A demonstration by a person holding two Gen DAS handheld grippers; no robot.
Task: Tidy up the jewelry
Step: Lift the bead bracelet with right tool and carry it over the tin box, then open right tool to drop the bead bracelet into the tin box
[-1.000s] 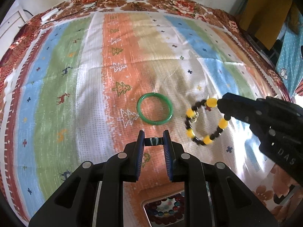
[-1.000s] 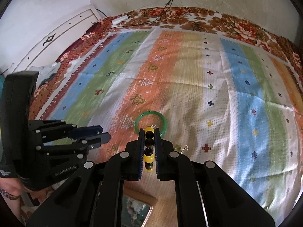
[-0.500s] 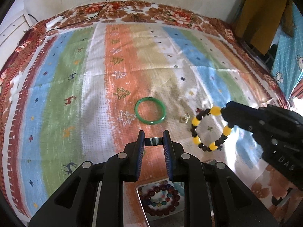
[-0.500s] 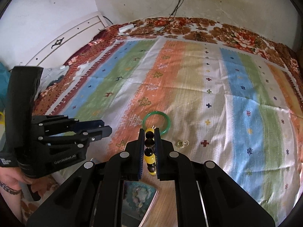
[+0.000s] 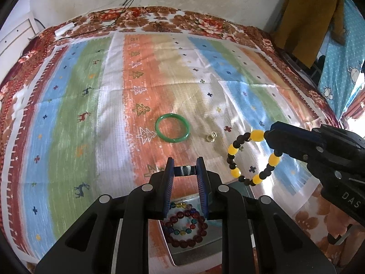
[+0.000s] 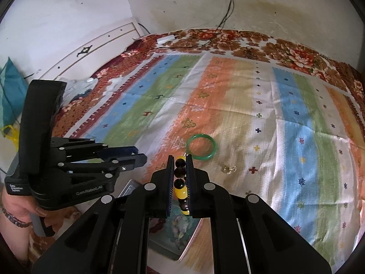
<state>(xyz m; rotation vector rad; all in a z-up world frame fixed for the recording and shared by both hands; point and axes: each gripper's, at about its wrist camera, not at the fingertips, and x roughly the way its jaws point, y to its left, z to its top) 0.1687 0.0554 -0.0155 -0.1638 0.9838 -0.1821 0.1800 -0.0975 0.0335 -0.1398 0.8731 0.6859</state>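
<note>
My right gripper (image 6: 180, 159) is shut on a yellow-and-dark beaded bracelet (image 5: 251, 157), which hangs in the air from its tips (image 5: 269, 134); the beads also show between its fingers (image 6: 180, 180). My left gripper (image 5: 184, 166) is shut on a small dark ring-like piece (image 5: 184, 170) and hovers over an open box (image 5: 194, 246) holding a red beaded bracelet (image 5: 186, 228). A green bangle (image 5: 172, 130) lies on the striped cloth beyond, also in the right wrist view (image 6: 201, 146). A small gold ring (image 5: 211, 136) lies to its right.
The striped cloth (image 5: 91, 114) covers a bed with a floral border. A white power strip (image 6: 166, 38) and cables lie at the far edge by the wall. A yellow garment (image 5: 308, 18) hangs at the right. The box also shows below the right gripper (image 6: 175, 235).
Both grippers have pulled back and up from the cloth. The right gripper has carried the yellow bracelet nearer the box. The bangle and the gold ring stay put.
</note>
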